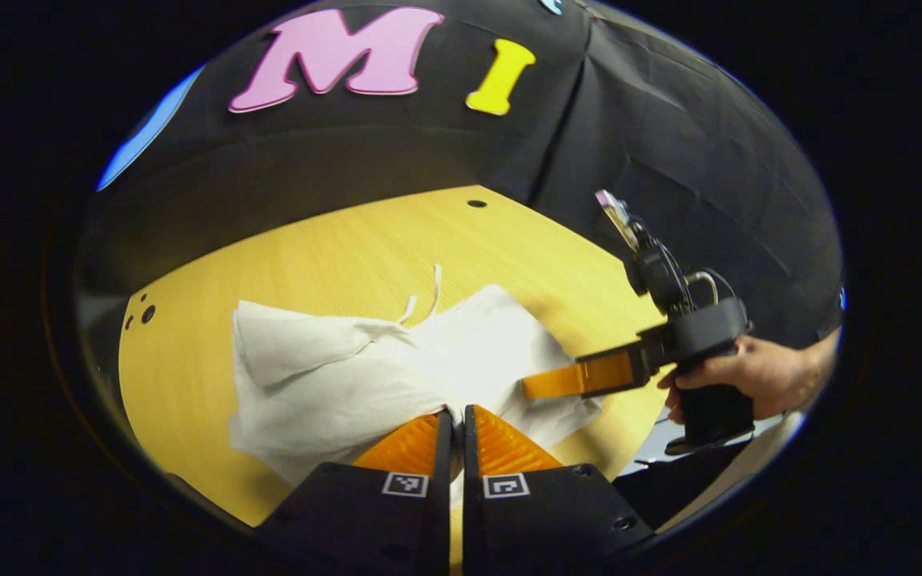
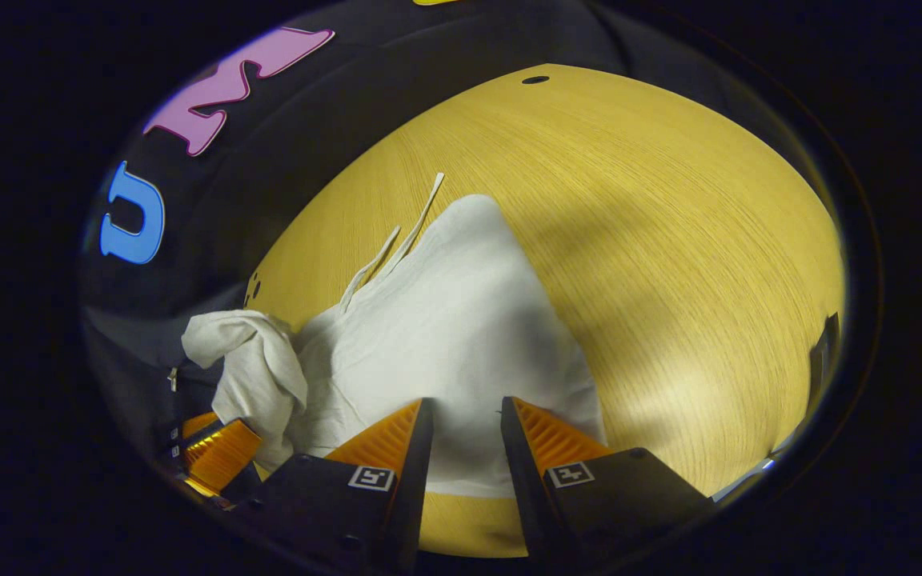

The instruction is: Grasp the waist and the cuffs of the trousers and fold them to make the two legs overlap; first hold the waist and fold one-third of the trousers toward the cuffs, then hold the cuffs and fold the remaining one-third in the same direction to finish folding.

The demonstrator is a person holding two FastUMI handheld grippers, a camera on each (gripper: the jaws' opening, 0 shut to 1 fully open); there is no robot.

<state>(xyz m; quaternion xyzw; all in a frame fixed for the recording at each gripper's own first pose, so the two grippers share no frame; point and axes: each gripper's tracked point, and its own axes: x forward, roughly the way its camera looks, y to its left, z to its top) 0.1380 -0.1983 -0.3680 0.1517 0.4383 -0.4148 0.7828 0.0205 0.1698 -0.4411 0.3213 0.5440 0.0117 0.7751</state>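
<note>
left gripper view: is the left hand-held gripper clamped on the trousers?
Yes, the left hand-held gripper has its jaws nearly together, pinching a bunch of the white trousers lifted off the table.

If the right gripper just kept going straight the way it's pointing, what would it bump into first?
Most likely the white trousers. In the right gripper view, the right gripper has its fingers apart, and the cloth lies on the wooden table directly ahead of the tips. How near is hard to tell.

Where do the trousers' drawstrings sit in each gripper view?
Left gripper view: the drawstrings lie on the table at the far edge of the white trousers, centre frame.
Right gripper view: the drawstrings run up-left of the trousers' peak.
Shared landmark: the table's dark hole beyond them.
</note>
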